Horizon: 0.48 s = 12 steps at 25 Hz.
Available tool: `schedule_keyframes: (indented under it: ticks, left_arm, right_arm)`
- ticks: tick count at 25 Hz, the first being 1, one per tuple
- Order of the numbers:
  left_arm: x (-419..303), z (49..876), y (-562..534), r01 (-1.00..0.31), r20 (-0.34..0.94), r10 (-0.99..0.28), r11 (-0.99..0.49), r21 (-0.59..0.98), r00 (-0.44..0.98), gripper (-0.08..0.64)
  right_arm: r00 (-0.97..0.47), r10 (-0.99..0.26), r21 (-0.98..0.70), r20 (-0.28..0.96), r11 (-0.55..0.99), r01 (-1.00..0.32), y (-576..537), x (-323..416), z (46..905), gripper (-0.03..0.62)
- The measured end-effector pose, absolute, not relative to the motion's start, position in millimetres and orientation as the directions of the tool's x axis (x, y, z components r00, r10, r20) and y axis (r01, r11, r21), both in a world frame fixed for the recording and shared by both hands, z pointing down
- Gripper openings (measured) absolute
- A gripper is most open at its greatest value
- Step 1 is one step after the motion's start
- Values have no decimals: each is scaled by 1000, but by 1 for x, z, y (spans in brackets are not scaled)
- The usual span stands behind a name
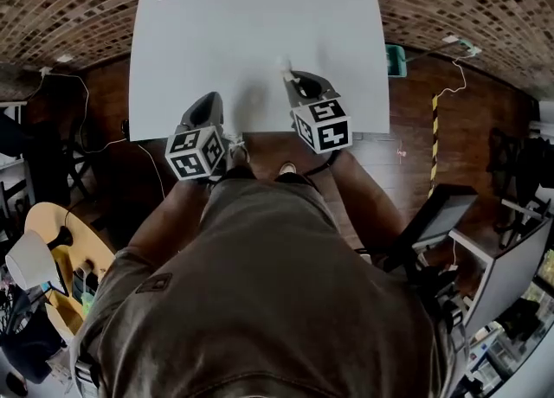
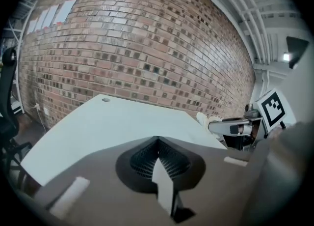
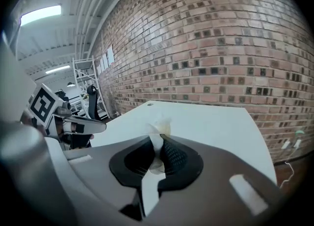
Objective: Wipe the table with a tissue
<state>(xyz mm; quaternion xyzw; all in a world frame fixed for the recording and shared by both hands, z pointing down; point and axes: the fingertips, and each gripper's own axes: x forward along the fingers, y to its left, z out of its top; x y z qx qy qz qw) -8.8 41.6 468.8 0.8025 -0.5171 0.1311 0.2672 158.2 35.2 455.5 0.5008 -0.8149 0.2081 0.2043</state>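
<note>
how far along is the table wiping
Done: the tissue is pinched in the shut right gripper. In hand: it is held over the near side of the table. Left: apparently the wiping; no wiped patch or stain shows. The left gripper is shut, empty.

- Brick wall (image 3: 221, 48) fills the frame's upper right.
- Strip light (image 3: 41, 13) glows on the white ceiling, upper left.
- White rack (image 3: 82, 72) and black chair (image 3: 92, 99) at left.
- Reddish-brown floor (image 1: 415, 128) at right.

Closed, empty left claw (image 2: 157, 140) faces white tabletop (image 2: 108, 122); right claw (image 2: 214, 124) at right pinches tissue (image 2: 202, 118); brick wall (image 2: 137, 48) behind.
</note>
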Motion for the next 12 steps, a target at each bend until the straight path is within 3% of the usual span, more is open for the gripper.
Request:
schedule_keyframes:
  ticks: [12]
  left_arm:
    - [21, 438, 127, -902, 413, -807, -332, 274, 422, 2]
  right_arm:
    - [-408, -799, -154, 441, 380, -912, 148, 209, 413, 38]
